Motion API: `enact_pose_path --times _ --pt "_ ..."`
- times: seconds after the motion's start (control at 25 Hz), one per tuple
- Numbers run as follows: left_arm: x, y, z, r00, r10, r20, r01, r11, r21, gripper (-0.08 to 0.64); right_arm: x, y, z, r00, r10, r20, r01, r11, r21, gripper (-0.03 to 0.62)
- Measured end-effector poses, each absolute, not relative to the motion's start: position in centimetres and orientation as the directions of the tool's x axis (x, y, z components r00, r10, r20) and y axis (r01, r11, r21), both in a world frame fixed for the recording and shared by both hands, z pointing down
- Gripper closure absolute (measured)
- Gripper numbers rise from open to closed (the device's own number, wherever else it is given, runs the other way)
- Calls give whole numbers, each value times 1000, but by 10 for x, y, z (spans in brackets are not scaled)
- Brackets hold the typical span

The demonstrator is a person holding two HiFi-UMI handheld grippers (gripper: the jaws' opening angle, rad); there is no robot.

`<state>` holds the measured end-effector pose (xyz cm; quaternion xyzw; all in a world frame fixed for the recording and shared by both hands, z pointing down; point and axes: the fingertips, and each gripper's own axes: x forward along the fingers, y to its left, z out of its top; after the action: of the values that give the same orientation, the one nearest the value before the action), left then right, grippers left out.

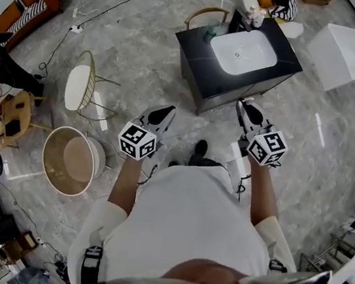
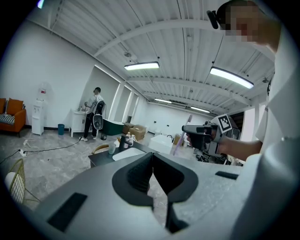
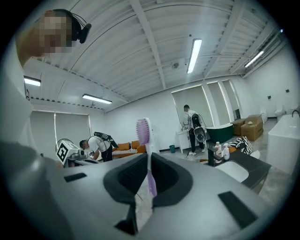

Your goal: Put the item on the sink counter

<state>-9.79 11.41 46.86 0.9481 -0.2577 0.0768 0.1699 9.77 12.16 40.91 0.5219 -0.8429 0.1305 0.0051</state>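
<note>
A: What's between the right gripper's (image 3: 143,187) fingers?

B: A purple toothbrush (image 3: 146,154). The jaws are clamped on the lower part of its handle. Its long axis runs upright across them, and the bristle head is well above the fingertips.

A: And the left gripper (image 2: 153,178)?

B: Its jaws are closed on each other with nothing between them. In its view the toothbrush (image 2: 180,136) shows off to the right, in the other gripper.

A: So where does the counter (image 1: 197,52) lie from the toothbrush?

B: Ahead and lower. In the head view the right gripper (image 1: 247,109) points at the counter's near edge, toward its near right corner, but isn't over the top yet. The left gripper (image 1: 162,114) hangs off the near left corner, a bit farther back, so the right hand is both the loaded one and the nearer one.

A: Any free room up there?

B: The white basin (image 1: 242,52) takes up the middle and bottles (image 1: 252,15) crowd the far edge. I'd judge the bare black strip along the near edge the easiest spot, with the toothbrush tipped flat before the jaws open.
</note>
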Motion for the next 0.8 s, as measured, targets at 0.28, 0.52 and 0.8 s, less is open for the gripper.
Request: enact_pose_path --times 0.28,0.52,0.8 --pt "-58 73 467 833 -489 259 -549 -791 271 555 134 73 413 -495 -856 147 -858 455 -237 561" --pt "-30 47 468 805 -520 287 -587 -769 254 555 166 43 418 -521 -841 145 -841 477 -256 561" --pt "-3 30 470 784 -544 299 -614 -752 242 555 190 24 432 -540 -827 154 -829 491 -269 561"
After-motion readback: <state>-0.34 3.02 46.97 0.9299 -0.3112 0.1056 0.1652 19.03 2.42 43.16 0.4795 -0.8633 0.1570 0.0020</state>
